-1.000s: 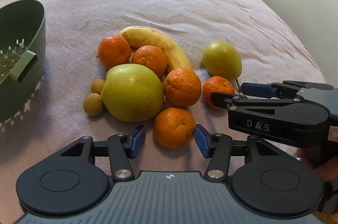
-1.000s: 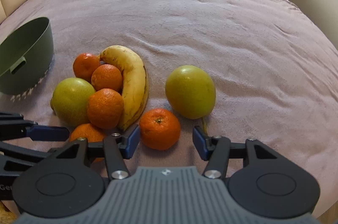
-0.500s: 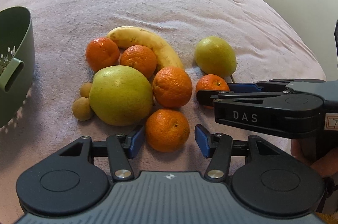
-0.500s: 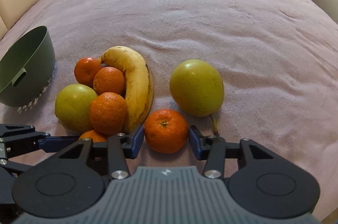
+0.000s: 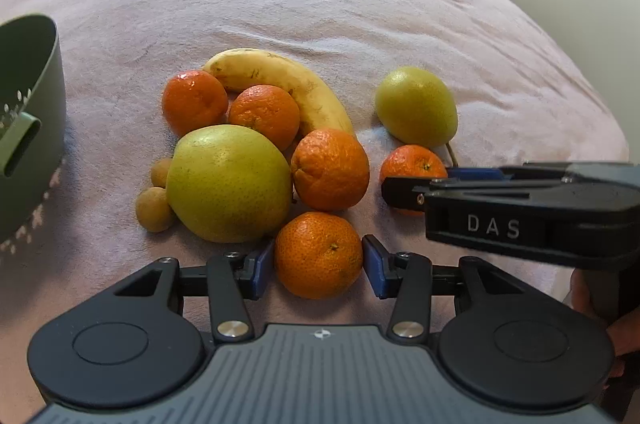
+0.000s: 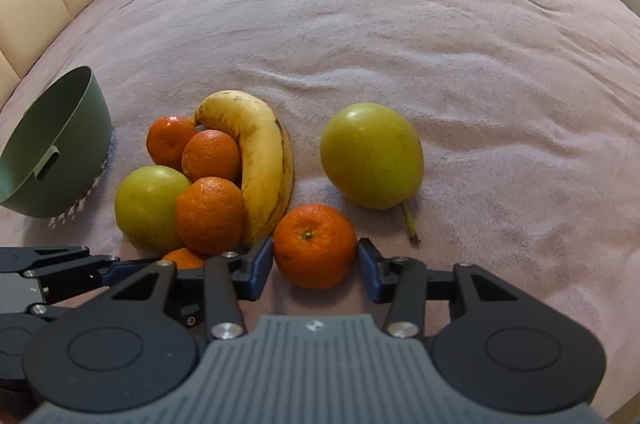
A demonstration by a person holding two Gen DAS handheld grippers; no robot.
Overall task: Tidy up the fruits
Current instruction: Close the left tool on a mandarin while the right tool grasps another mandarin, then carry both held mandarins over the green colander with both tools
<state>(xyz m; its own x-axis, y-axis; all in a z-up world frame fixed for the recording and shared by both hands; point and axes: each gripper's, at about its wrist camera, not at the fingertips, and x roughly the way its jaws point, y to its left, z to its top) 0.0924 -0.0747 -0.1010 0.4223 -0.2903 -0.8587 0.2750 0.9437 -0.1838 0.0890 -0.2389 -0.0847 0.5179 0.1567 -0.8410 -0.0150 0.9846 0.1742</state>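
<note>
Tangerine (image 5: pixel 318 255) between left gripper (image 5: pixel 318 264) pads (touching).

Every place is told from the banana (image 5: pixel 288 86) — yellow, brown-flecked, lying curved on its side. Two mandarins (image 5: pixel 194 102) (image 5: pixel 265 115) nestle in its inner curve, a third (image 5: pixel 330 169) touches its near tip. A large green pomelo (image 5: pixel 229 184) lies nearer still — a pear (image 6: pixel 371 155) stands apart on its outer side.
</note>
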